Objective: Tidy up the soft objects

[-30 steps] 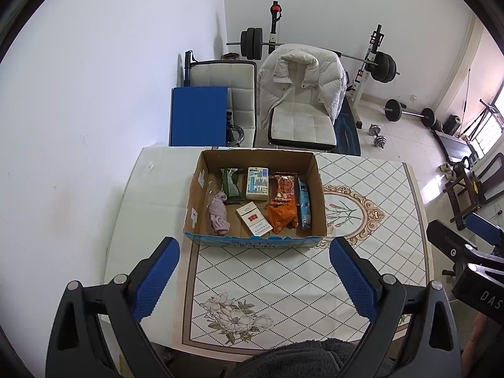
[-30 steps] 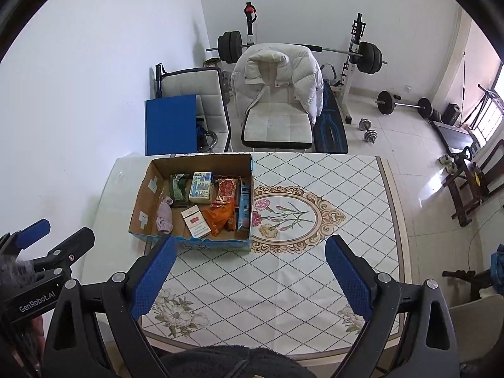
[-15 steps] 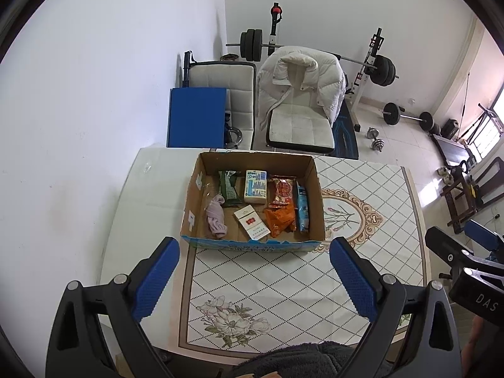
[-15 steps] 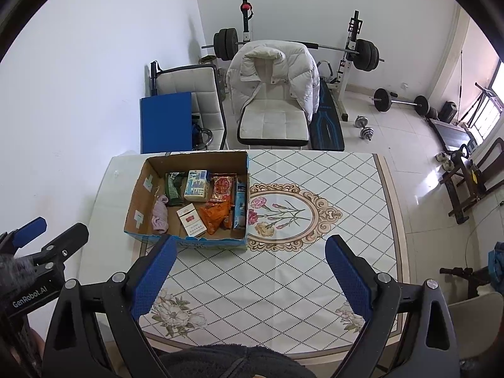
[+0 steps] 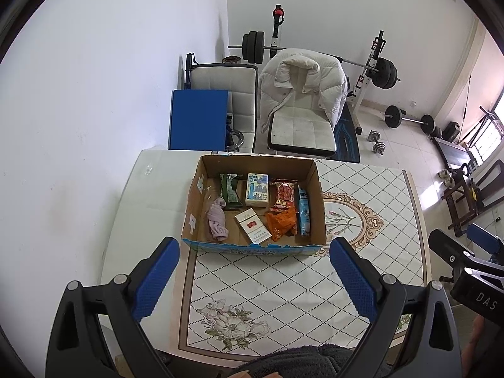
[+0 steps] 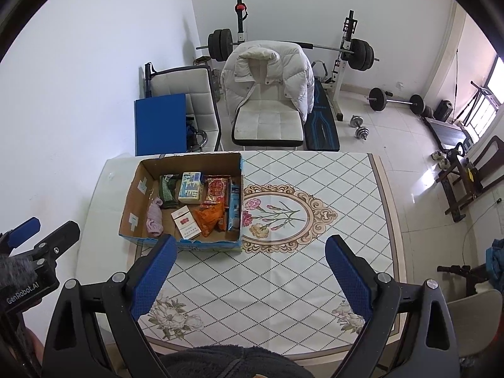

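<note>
You held the left gripper point(image 5: 254, 261) high above the near edge of the table point(image 5: 283, 296) with its jaws spread wide, nothing between the blue pads point(image 5: 156, 278) and nothing touched. Your right gripper point(image 6: 249, 260) hung the same way, jaws wide apart and empty, above the near middle of the table; its black body also showed at the right edge of the left wrist view.

One cardboard box point(image 5: 253, 245) sat open on the far left part of the table, its near wall printed blue. Inside it you had seven things, one of each: a crumpled lilac cloth point(image 5: 216, 219) at the left, a green packet point(image 5: 229, 190) just behind it, a white-and-blue carton point(image 5: 256, 189) in the back middle, a red-and-white pack point(image 5: 253, 226) lying in front of the carton, a red snack bag point(image 5: 283, 195) to the right, an orange wrapper point(image 5: 281, 223) in front of that bag, and a blue tube-like packet point(image 5: 304, 209) along the right wall. The cloth was the only plainly soft item I could pick out.

Beyond the table stood two white chairs: one bare chair point(image 5: 225, 94) with a blue board point(image 5: 198, 119) leaning at it, and one chair point(image 5: 302, 130) draped with a single white puffer jacket point(image 5: 302, 85).
</note>
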`<state>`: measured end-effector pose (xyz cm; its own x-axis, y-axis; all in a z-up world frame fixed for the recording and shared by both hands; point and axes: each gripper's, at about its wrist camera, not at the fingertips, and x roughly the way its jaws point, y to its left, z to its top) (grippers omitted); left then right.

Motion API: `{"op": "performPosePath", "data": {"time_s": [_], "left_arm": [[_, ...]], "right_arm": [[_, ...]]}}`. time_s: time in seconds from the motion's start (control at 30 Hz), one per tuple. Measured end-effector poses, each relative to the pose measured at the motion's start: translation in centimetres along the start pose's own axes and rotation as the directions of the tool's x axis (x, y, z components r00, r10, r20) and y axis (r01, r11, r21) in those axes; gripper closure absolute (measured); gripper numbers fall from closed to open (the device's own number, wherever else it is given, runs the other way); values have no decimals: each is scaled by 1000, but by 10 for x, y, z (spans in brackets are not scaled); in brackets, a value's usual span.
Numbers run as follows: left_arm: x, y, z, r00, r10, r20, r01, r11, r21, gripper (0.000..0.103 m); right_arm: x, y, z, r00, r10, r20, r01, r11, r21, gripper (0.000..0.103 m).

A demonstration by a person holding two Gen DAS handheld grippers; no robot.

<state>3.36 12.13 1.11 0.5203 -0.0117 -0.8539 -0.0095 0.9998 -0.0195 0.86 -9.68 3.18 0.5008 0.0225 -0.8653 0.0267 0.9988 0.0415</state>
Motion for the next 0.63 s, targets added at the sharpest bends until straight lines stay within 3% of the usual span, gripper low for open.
{"op": "performPosePath", "data": {"time_s": [0.63], "left_arm": [[1, 2, -3, 1000, 12, 0, -12, 1000, -4, 5]], "right_arm": [[-1, -10, 2, 1000, 9, 3, -9, 1000, 2, 6]]}}
